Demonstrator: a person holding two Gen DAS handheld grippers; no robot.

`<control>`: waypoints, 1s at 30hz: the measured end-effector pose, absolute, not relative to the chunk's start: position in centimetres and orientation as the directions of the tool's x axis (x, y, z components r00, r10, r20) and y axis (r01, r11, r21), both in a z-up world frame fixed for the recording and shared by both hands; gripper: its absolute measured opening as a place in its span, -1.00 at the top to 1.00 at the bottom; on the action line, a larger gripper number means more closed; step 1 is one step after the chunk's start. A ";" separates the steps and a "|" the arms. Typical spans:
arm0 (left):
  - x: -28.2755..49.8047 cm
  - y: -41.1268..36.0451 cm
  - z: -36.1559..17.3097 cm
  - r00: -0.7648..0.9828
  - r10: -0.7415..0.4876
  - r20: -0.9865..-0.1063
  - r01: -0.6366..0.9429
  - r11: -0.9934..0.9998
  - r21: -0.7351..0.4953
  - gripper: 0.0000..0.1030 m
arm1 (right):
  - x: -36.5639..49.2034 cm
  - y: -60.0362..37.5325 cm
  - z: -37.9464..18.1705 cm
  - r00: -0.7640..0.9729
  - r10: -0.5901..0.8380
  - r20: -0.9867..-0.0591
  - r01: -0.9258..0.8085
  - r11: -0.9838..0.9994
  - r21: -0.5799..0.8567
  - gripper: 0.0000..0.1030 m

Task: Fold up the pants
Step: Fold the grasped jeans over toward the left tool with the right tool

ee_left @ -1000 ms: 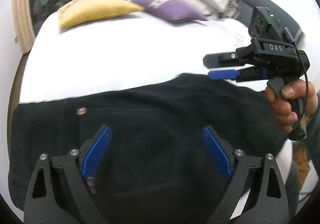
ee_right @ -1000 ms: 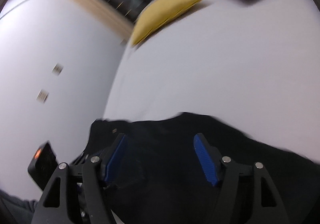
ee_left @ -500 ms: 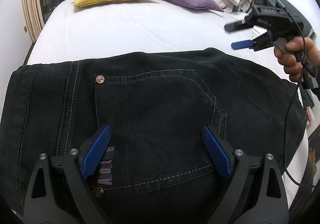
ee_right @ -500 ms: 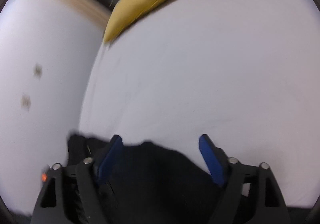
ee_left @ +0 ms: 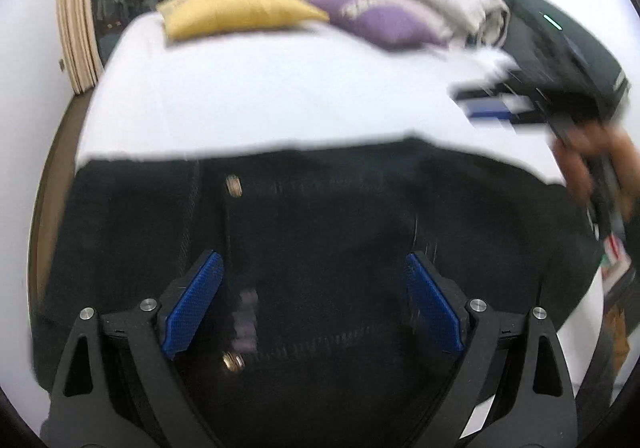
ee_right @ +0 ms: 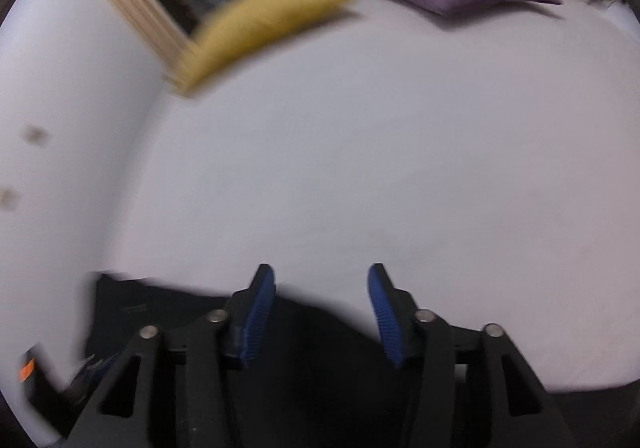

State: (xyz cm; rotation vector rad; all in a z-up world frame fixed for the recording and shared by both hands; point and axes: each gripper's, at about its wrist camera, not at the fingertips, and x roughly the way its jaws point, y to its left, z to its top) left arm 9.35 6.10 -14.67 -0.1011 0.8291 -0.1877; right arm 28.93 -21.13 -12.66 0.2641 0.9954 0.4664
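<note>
Black folded pants [ee_left: 320,216] lie across the near edge of a white bed [ee_left: 260,96], back pocket and rivets facing up. My left gripper [ee_left: 314,302] hovers over the pocket area, open and empty. My right gripper [ee_left: 500,110] shows blurred at the right, above the bed beyond the pants' far right edge. In the right wrist view the right gripper [ee_right: 322,312] is open and empty over the pants' far edge [ee_right: 320,332], facing the bare sheet.
A yellow pillow [ee_left: 236,14] and a purple pillow [ee_left: 384,22] lie at the head of the bed, with a folded pale blanket [ee_left: 440,4] beside them. A dark window with curtains stands behind. The white wall [ee_right: 60,120] is at the left.
Both views are motion-blurred. The left gripper has tilted back up over the pants. The right gripper has dropped lower and narrowed its opening, now facing further across the bed.
</note>
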 end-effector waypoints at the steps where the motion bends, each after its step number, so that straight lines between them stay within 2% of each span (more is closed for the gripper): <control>1: 9.7 6.2 -14.3 0.665 -0.210 -0.717 0.127 0.978 -0.168 -0.80 | 27.2 -22.2 -12.7 0.443 0.535 -0.720 -0.278 0.845 0.457 -0.14; 3: 10.3 6.1 -14.0 0.672 -0.209 -0.710 0.133 0.978 -0.163 -0.80 | 23.5 -23.0 -13.6 0.391 0.636 -0.665 -0.308 0.772 0.557 -0.15; 4: 10.7 5.7 -14.6 0.655 -0.211 -0.726 0.148 0.978 -0.150 -0.80 | 21.7 -23.6 -14.9 0.366 0.648 -0.668 -0.295 0.762 0.577 -0.16; 6: 11.3 4.7 -17.4 0.558 -0.192 -0.808 0.178 0.978 -0.109 -0.80 | 18.7 -26.0 -18.6 0.320 0.587 -0.744 -0.185 0.809 0.558 -0.16; 7: 11.2 4.5 -19.2 0.517 -0.181 -0.837 0.187 0.978 -0.096 -0.80 | 18.1 -27.3 -19.7 0.321 0.591 -0.740 -0.144 0.802 0.579 0.11; 8: 10.2 4.6 -19.2 0.564 -0.185 -0.805 0.198 0.976 -0.087 -0.80 | 16.7 -29.5 -20.5 0.349 0.618 -0.705 -0.108 0.774 0.624 0.56; 10: 9.8 5.0 -18.5 0.553 -0.172 -0.815 0.181 0.980 -0.085 -0.80 | 13.0 -35.2 -21.3 0.426 0.591 -0.685 0.033 0.746 0.665 0.78; 11: 9.6 5.2 -18.3 0.552 -0.168 -0.817 0.172 0.981 -0.086 -0.80 | 10.9 -37.9 -21.3 0.467 0.554 -0.689 0.090 0.745 0.661 0.78; 15: 8.9 3.0 -15.4 0.567 -0.187 -0.802 0.202 0.976 -0.085 -0.77 | 4.7 -43.9 -19.1 0.525 0.373 -0.765 0.249 0.793 0.557 0.77; 16: 8.9 1.1 -14.1 0.586 -0.209 -0.783 0.235 0.968 -0.082 -0.78 | 3.7 -43.6 -18.8 0.540 0.338 -0.771 0.259 0.804 0.535 0.55; 17: 9.0 -0.2 -13.4 0.590 -0.240 -0.771 0.267 0.959 -0.095 -0.81 | 3.6 -43.7 -17.8 0.563 0.324 -0.760 0.261 0.803 0.536 0.11; 19: 9.9 -4.7 -12.5 0.558 -0.338 -0.758 0.362 0.921 -0.144 -0.81 | 3.8 -44.3 -16.3 0.621 0.364 -0.694 0.228 0.763 0.605 -0.34; 21: 10.0 -8.9 -12.3 0.556 -0.368 -0.745 0.439 0.892 -0.112 -0.81 | 5.4 -43.9 -15.5 0.621 0.395 -0.677 0.176 0.771 0.612 -0.37; 22: 9.9 -11.0 -12.7 0.539 -0.377 -0.753 0.481 0.872 -0.092 -0.81 | 6.3 -43.2 -15.7 0.602 0.384 -0.700 0.166 0.798 0.580 -0.37; 25: 10.4 -14.7 -17.1 0.381 -0.341 -0.860 0.527 0.844 -0.100 -0.80 | 8.6 -40.9 -17.4 0.441 0.246 -0.863 0.140 0.931 0.337 -0.35; 26: 9.8 -15.0 -18.5 0.345 -0.318 -0.883 0.531 0.842 -0.096 -0.80 | 8.4 -41.9 -18.3 0.376 0.203 -0.904 0.106 0.960 0.260 -0.25; 28: 7.3 -15.3 -19.1 0.387 -0.272 -0.881 0.577 0.817 0.001 -0.80 | 7.7 -40.6 -18.6 0.332 0.105 -0.938 0.010 0.993 0.115 -0.14; 30: 5.9 -14.7 -19.1 0.387 -0.276 -0.880 0.577 0.817 -0.003 -0.78 | 6.4 -39.9 -18.6 0.307 0.046 -0.951 -0.053 0.998 0.031 -0.14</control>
